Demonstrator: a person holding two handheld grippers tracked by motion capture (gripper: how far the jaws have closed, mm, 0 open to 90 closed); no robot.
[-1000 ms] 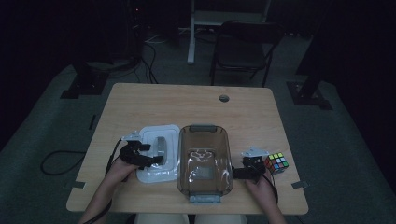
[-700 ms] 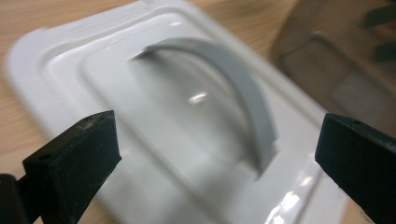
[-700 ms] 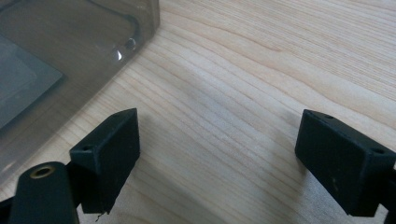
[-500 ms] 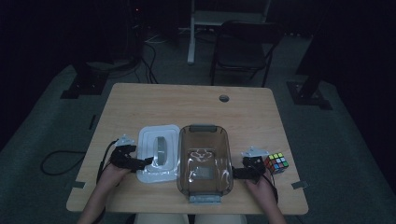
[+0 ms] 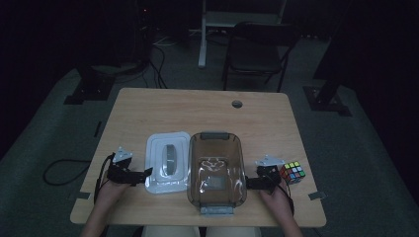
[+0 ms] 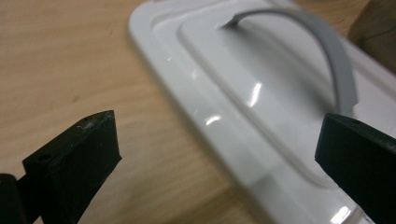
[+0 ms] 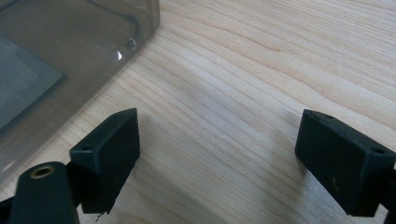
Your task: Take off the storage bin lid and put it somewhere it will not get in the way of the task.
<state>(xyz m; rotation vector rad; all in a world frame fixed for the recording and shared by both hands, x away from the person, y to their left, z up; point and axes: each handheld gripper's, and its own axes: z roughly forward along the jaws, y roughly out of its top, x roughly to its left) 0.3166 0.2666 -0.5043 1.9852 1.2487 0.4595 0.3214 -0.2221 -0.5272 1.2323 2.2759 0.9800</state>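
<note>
A white lid (image 5: 168, 160) with a grey arched handle (image 5: 171, 156) lies flat on the table, just left of a brown see-through container (image 5: 216, 170). My left gripper (image 5: 143, 176) rests at the lid's left edge. Its jaws have just been opening and stand wide, with nothing gripped between them. In the left gripper view, the lid (image 6: 261, 116) and its handle (image 6: 327, 51) lie just ahead of that gripper (image 6: 219, 154). My right gripper (image 5: 249, 183) sits open beside the container's right wall, over bare wood (image 7: 219, 154), with the container (image 7: 56, 60) to its left.
A colour cube (image 5: 292, 173) stands at the right, just behind the right hand. The wooden table (image 5: 207, 111) has a round cable hole (image 5: 237, 103) at the back. A chair (image 5: 257, 49) and stand legs are on the floor beyond.
My left gripper has slid left and a little toward the person, from over the lid's left part to beside its edge. The lid stays on the table. The right gripper has not moved.
</note>
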